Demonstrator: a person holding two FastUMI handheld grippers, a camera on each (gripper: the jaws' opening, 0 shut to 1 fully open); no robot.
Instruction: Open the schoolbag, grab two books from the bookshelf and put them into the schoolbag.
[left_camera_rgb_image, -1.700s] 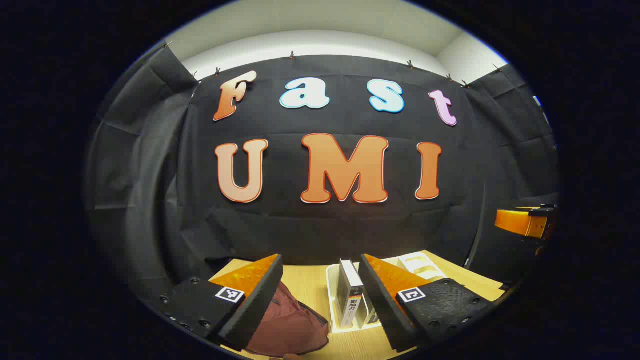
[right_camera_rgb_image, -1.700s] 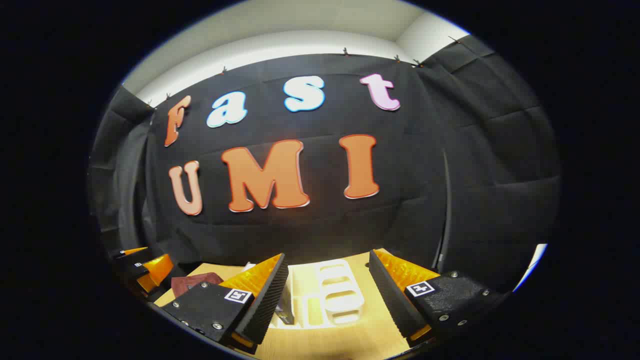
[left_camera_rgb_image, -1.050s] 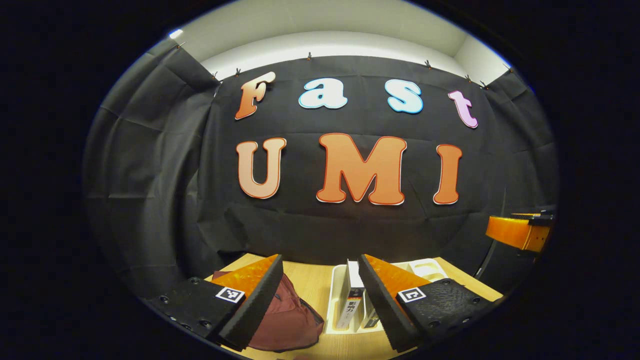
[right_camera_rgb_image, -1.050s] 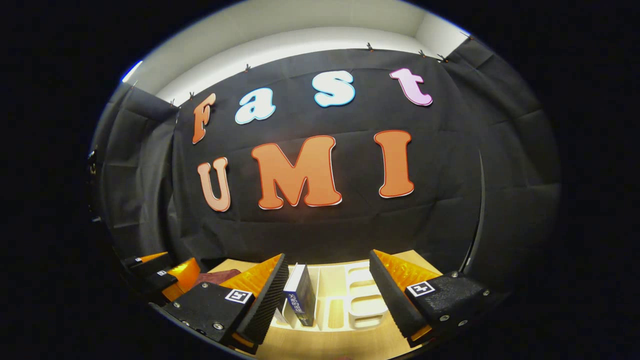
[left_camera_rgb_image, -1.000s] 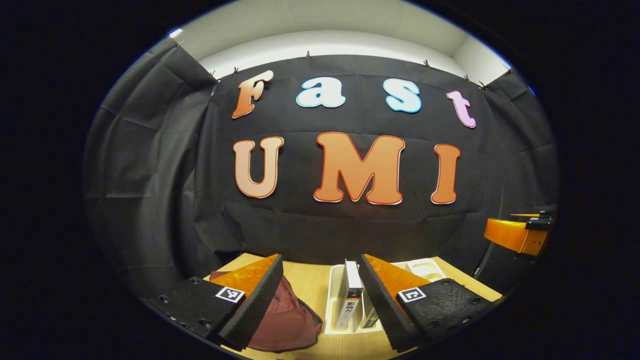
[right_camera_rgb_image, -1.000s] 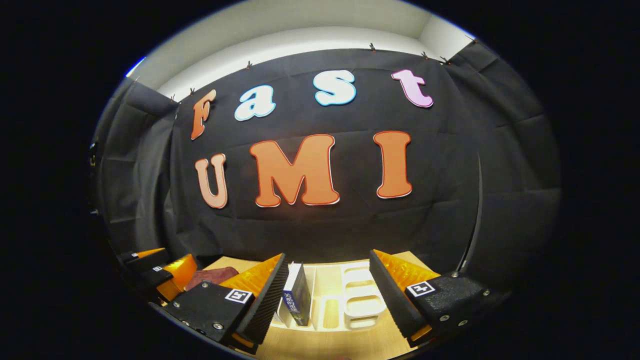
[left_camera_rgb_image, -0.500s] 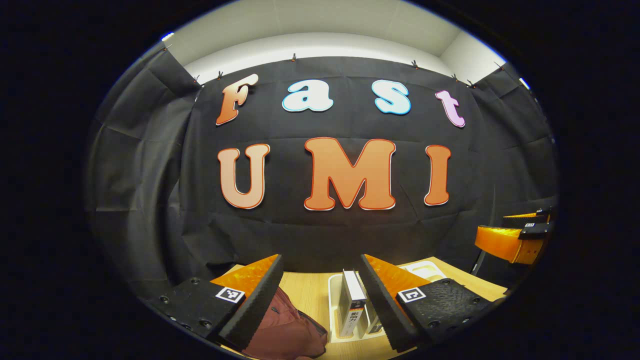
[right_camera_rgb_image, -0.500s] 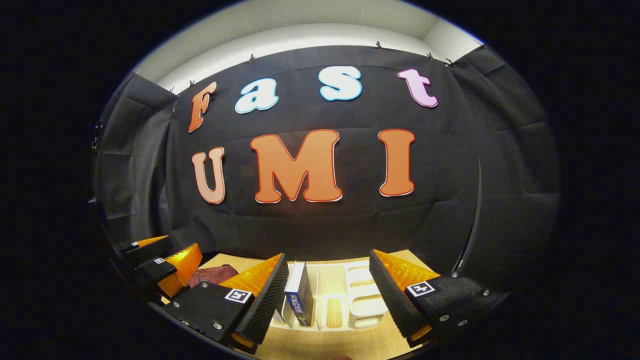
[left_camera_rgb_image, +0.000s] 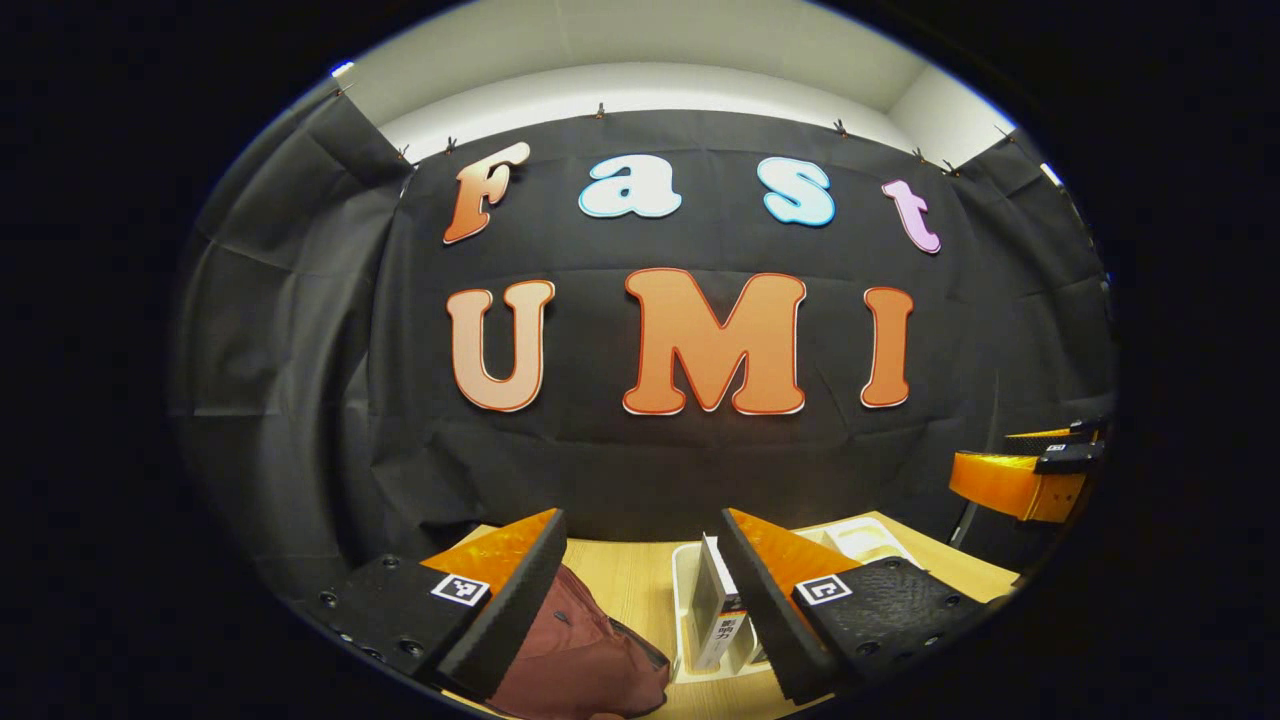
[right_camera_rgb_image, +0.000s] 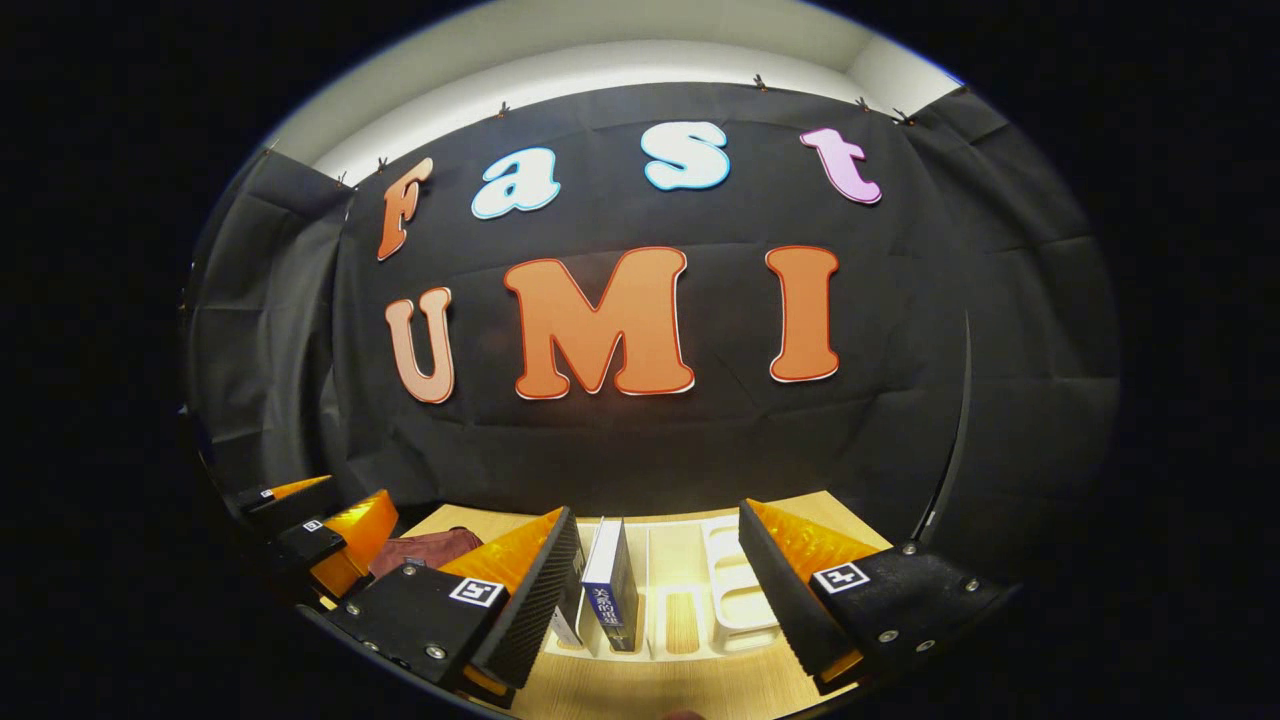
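Note:
A maroon schoolbag (left_camera_rgb_image: 585, 660) lies on the wooden table (left_camera_rgb_image: 620, 580), low between the fingers of my left gripper (left_camera_rgb_image: 640, 545), which is open and holds nothing. To its right, a white book rack (left_camera_rgb_image: 683, 590) holds an upright book (left_camera_rgb_image: 718, 610), partly behind one finger. In the right gripper view, my right gripper (right_camera_rgb_image: 657, 530) is open over the rack (right_camera_rgb_image: 735, 600). A blue-spined book (right_camera_rgb_image: 612, 590) stands there, with a second book (right_camera_rgb_image: 565, 625) half hidden by a finger. The schoolbag (right_camera_rgb_image: 425, 548) lies farther left, whether zipped I cannot tell.
The black cloth wall rises just behind the table's far edge. The right gripper (left_camera_rgb_image: 1020, 480) shows at the right edge of the left gripper view; the left gripper (right_camera_rgb_image: 320, 540) shows at the lower left of the right gripper view. Bare table (right_camera_rgb_image: 690, 690) lies in front of the rack.
The right gripper swung left, bringing the blue-spined book between its fingers. The left gripper shifted a little; the rack now sits slightly farther right. Both stayed open.

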